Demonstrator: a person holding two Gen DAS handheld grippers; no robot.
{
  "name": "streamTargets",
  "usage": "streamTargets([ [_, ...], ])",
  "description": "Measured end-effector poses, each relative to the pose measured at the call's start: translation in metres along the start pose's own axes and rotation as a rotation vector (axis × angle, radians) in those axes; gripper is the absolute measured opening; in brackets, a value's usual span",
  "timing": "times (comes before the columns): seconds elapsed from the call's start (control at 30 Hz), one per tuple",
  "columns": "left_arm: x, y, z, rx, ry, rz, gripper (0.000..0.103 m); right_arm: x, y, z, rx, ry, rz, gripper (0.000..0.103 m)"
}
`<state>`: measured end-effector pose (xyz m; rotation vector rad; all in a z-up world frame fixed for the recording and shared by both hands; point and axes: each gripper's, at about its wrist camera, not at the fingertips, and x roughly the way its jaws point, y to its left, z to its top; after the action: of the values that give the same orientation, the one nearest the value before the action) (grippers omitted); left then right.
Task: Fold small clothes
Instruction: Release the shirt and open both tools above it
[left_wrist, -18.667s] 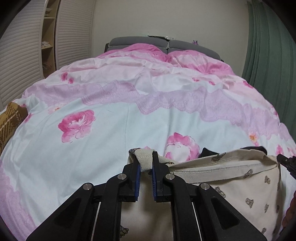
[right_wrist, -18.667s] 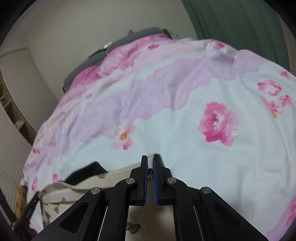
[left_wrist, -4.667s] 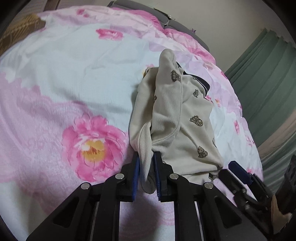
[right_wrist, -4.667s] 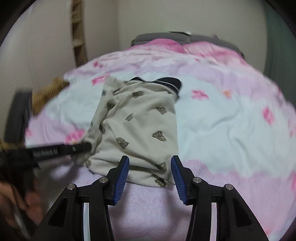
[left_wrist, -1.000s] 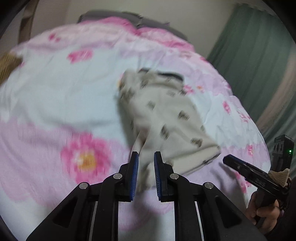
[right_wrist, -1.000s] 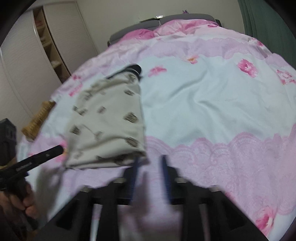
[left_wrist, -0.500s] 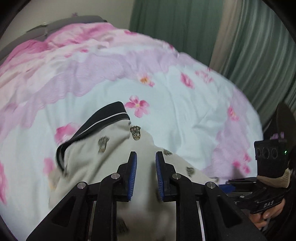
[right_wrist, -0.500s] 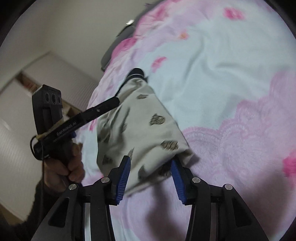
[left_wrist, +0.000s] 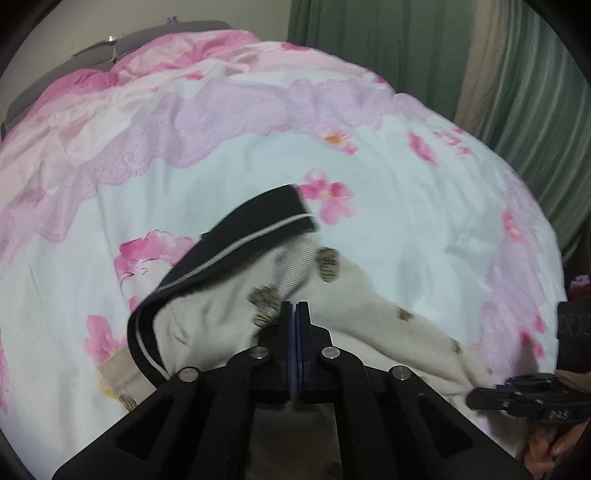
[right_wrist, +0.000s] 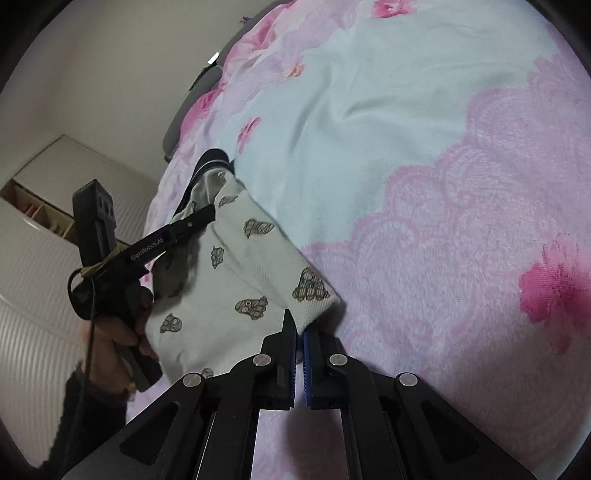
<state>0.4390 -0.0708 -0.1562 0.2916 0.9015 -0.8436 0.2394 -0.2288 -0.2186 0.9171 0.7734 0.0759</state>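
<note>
A cream garment (left_wrist: 207, 325) with brown prints and a black, white-striped band (left_wrist: 258, 221) lies on the flowered bedspread (left_wrist: 406, 221). My left gripper (left_wrist: 296, 308) points down at its middle near the band. The jaws are closing and stand together, with a pinch of cloth at the tips. From the right wrist view, the left gripper (right_wrist: 212, 214) bites the garment (right_wrist: 229, 280) at its far part. My right gripper (right_wrist: 299, 328) is closing too, its pads pressed on the garment's near corner. The right gripper (left_wrist: 471, 398) also shows at the cloth's lower right end.
The bedspread (right_wrist: 369, 110) stretches wide on all sides of the garment. Green curtains (left_wrist: 406, 44) hang beyond the bed. A grey headboard (left_wrist: 147, 37) stands at the far end, and a white wardrobe (right_wrist: 37, 206) at the side. A person's hand (right_wrist: 110, 332) holds the left gripper.
Both grippers have gone from parted to shut: the right one on the garment's corner, the left one on cloth near the band. The left view has come closer to the garment.
</note>
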Motion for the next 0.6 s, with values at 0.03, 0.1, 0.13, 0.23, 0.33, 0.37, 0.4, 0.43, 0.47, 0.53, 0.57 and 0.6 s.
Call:
streamTargets([
  [0.03, -0.008, -0.004, 0.000, 0.004, -0.014, -0.011, 0.005, -0.002, 0.000, 0.000, -0.001, 0.006, 0.006, 0.012],
  [0.1, -0.029, -0.014, -0.004, 0.023, -0.045, -0.022, 0.005, -0.009, 0.001, -0.003, -0.032, 0.006, 0.001, 0.024],
  [0.13, -0.037, -0.019, -0.007, 0.032, -0.052, -0.018, 0.006, -0.014, 0.004, -0.006, -0.064, 0.000, -0.004, 0.029],
  [0.23, -0.064, -0.034, -0.024, 0.047, -0.080, -0.012, 0.011, -0.023, 0.016, -0.019, -0.165, 0.009, -0.011, 0.035],
  [0.33, -0.072, -0.034, -0.047, 0.019, -0.074, 0.006, 0.015, -0.026, 0.030, -0.035, -0.247, 0.038, 0.020, 0.035],
  [0.37, -0.070, -0.031, -0.050, 0.011, -0.067, 0.007, 0.015, -0.022, 0.038, -0.040, -0.273, 0.052, 0.044, 0.035],
  [0.4, -0.065, -0.023, -0.054, -0.007, -0.053, 0.026, 0.015, -0.017, 0.046, -0.043, -0.287, 0.073, 0.067, 0.035],
  [0.43, -0.060, -0.016, -0.055, -0.024, -0.042, 0.043, 0.015, -0.010, 0.052, -0.046, -0.293, 0.097, 0.093, 0.035],
  [0.47, -0.056, -0.004, -0.054, -0.047, -0.038, 0.048, 0.015, -0.007, 0.058, -0.049, -0.300, 0.114, 0.113, 0.036],
  [0.53, -0.052, 0.011, -0.051, -0.072, -0.043, 0.052, 0.015, 0.005, 0.074, -0.056, -0.337, 0.134, 0.131, 0.035],
  [0.57, -0.051, 0.020, -0.048, -0.084, -0.044, 0.052, 0.015, 0.011, 0.080, -0.057, -0.338, 0.136, 0.137, 0.035],
  [0.6, -0.051, 0.026, -0.046, -0.088, -0.046, 0.039, 0.015, 0.017, 0.083, -0.058, -0.334, 0.141, 0.143, 0.035],
])
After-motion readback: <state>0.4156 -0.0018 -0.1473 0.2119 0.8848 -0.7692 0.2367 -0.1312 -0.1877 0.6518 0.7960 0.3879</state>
